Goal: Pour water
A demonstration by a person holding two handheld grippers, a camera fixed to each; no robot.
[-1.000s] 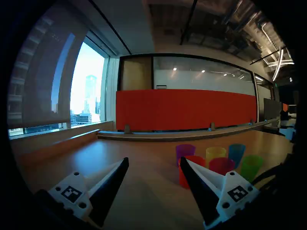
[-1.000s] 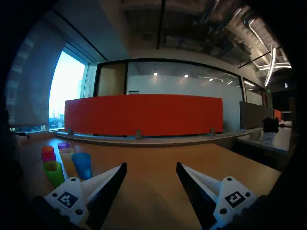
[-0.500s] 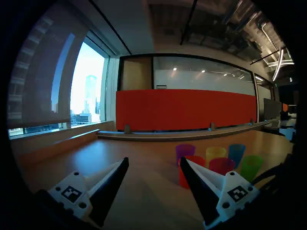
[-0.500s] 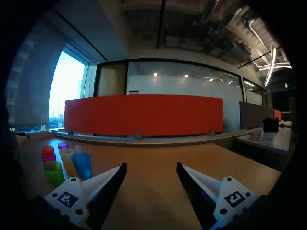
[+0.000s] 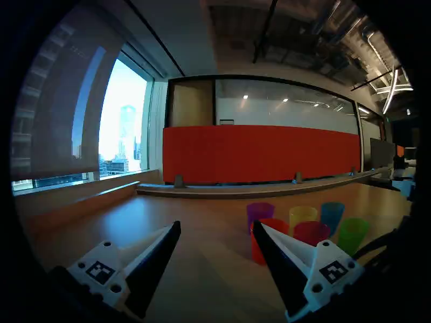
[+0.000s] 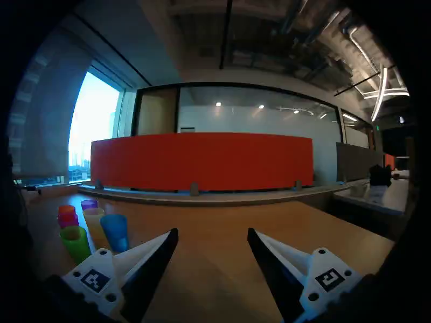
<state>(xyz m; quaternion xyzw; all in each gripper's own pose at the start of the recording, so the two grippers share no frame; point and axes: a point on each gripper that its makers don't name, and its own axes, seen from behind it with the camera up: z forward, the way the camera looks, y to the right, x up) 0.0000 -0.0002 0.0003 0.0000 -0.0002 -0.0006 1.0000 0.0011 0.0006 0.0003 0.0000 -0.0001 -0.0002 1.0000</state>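
Dim room, window (image 5: 123, 134) daylight blown out at left, ceiling strip lights (image 5: 392, 86) glaring, edges fisheye-bent, focus sharp.

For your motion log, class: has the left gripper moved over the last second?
No. The left gripper has kept its place: the red partition and the purple cup sit at the same spots in its view.
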